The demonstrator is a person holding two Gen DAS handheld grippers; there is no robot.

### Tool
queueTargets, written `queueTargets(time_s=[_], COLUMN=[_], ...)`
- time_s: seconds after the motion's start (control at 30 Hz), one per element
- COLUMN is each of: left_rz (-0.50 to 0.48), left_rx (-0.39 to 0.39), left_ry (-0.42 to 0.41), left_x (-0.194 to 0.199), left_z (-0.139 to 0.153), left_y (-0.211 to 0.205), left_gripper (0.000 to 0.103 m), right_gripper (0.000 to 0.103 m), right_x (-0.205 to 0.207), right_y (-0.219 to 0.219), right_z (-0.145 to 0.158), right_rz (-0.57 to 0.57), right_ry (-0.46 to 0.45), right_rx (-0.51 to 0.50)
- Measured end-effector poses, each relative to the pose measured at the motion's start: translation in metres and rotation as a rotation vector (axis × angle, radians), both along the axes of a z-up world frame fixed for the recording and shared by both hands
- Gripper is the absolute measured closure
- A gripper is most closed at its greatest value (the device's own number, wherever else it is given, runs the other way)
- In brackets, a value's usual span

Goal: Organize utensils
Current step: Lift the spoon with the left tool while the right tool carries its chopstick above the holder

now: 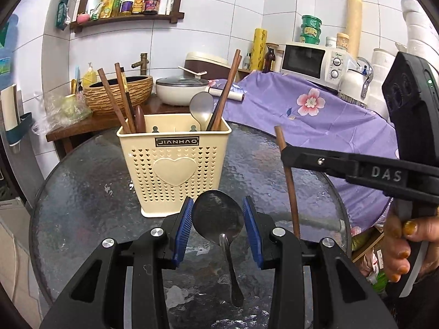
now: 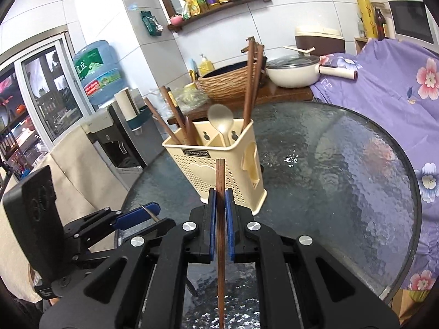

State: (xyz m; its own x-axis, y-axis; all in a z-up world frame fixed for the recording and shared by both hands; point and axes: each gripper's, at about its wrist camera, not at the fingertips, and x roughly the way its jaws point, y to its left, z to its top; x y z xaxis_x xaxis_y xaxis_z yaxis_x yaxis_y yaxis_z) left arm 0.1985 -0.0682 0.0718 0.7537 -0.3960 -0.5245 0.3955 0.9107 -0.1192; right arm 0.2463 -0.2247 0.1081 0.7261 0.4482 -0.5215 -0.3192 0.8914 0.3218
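Note:
A cream perforated utensil holder (image 1: pixel 172 161) stands on the round glass table (image 1: pixel 82 192); it also shows in the right wrist view (image 2: pixel 219 170). It holds several wooden chopsticks (image 1: pixel 115 98) and a grey spoon (image 1: pixel 201 108). My left gripper (image 1: pixel 218 218) is shut on the bowl of a dark metal spoon (image 1: pixel 218 219), handle pointing back toward me, just in front of the holder. My right gripper (image 2: pixel 219 208) is shut on a single wooden chopstick (image 2: pixel 220 219), held upright near the holder's front right; it also shows in the left wrist view (image 1: pixel 290 186).
A purple floral cloth (image 1: pixel 315 115) covers something beyond the table's right edge. A wooden counter behind holds a woven basin (image 1: pixel 118 93), a white pot (image 1: pixel 181 89) and a rice cooker (image 1: pixel 205 64). A water dispenser (image 2: pixel 115 126) stands left.

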Motion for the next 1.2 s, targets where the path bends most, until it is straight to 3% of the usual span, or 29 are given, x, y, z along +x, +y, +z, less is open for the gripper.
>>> queueTargets(time_s=[0.6, 0.97, 1.2], left_rz=[0.024, 0.124, 0.226], left_rx=[-0.028, -0.071, -0.098], left_ry=[-0.078, -0.208, -0.274], left_x=[0.006, 0.044, 0.077], left_z=[0.044, 0.12, 0.149], left_y=[0.027, 0.05, 0.058], left_gripper=[0.067, 0.067, 0.067], right_gripper=[0.096, 0.096, 0.096], right_x=[-0.003, 0.015, 0.029], right_y=[0.018, 0.027, 0.035], right_z=[0.069, 0.16, 0.206], right_rz=[0.052, 0.035, -0.015], right_ry=[-0.128, -0.266, -0.366], right_rx=[-0.031, -0.039, -0.085])
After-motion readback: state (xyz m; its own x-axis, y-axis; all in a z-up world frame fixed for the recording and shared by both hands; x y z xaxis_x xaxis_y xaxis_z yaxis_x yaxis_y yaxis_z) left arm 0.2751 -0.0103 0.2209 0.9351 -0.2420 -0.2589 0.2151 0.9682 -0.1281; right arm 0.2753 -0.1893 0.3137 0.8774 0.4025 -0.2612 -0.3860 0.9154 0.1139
